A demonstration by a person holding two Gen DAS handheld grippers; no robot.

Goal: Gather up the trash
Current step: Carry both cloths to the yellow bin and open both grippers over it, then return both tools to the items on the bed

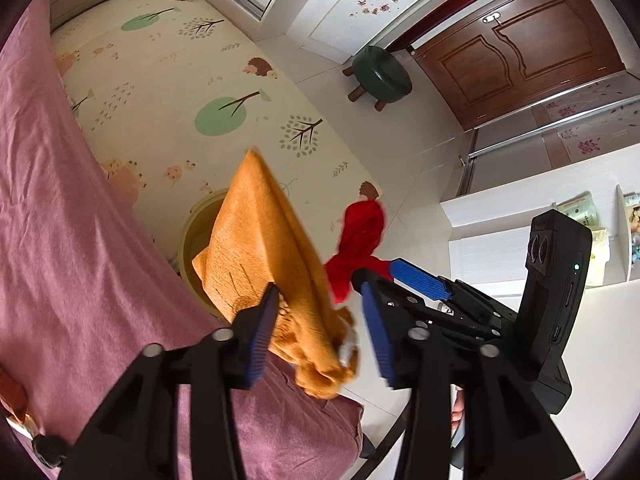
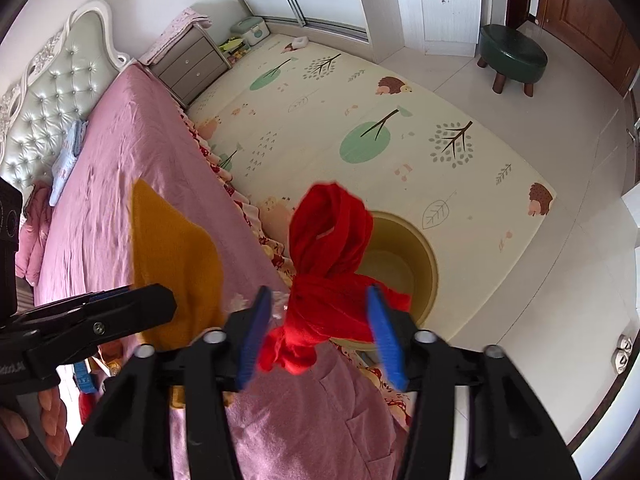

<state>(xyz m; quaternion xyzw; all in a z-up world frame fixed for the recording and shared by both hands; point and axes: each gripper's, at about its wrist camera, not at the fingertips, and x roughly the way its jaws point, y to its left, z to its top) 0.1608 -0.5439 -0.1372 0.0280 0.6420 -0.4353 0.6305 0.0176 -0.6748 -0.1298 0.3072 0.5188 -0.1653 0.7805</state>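
Observation:
An orange cloth [image 1: 260, 248] hangs between the blue pads of my left gripper [image 1: 320, 320], whose jaws stand wide apart; the cloth touches only the left pad and looks blurred. It also shows in the right wrist view [image 2: 176, 248]. A knotted red cloth [image 2: 324, 256] hangs between the spread jaws of my right gripper [image 2: 320, 320]; it also shows in the left wrist view [image 1: 360, 236]. A yellow round bin [image 2: 404, 256] stands on the floor mat beside the bed, below both cloths. It is partly hidden by the orange cloth in the left wrist view [image 1: 196, 236].
A bed with a pink sheet [image 2: 132, 168] fills the left side. A patterned play mat [image 2: 360, 112] covers the floor. A dark green stool [image 2: 512, 56] stands near a brown door [image 1: 532, 44]. A grey nightstand [image 2: 188, 64] stands by the headboard.

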